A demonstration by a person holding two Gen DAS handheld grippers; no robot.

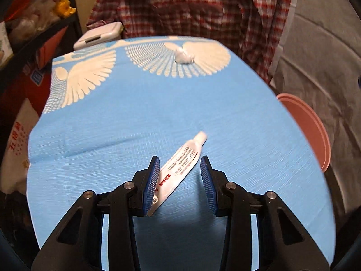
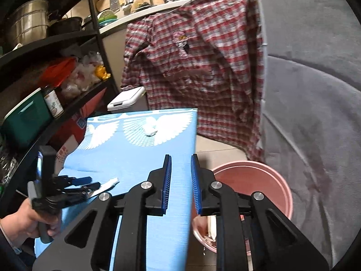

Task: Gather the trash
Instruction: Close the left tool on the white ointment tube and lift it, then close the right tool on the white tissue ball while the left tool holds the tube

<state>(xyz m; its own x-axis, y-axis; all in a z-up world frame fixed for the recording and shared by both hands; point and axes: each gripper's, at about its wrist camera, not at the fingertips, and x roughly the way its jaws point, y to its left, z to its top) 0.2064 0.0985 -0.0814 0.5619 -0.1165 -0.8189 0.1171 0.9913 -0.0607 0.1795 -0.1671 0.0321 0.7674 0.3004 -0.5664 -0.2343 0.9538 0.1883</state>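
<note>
Beside blue table (image 2: 140, 158), pink bin (image 2: 252, 180) holds wrappers (image 2: 209, 237).

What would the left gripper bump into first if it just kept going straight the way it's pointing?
Probably the white tube: it already lies slantwise between the left gripper fingers, close against one pad. Past it is only the blue tablecloth. The crumpled wad sits far beyond, likely out of that downward line.

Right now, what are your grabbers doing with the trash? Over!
Left gripper open around the white tube, not clamped. Right gripper open, empty, over the table edge by the pink bucket. Crumpled wad still on table. Nothing blocking.
</note>
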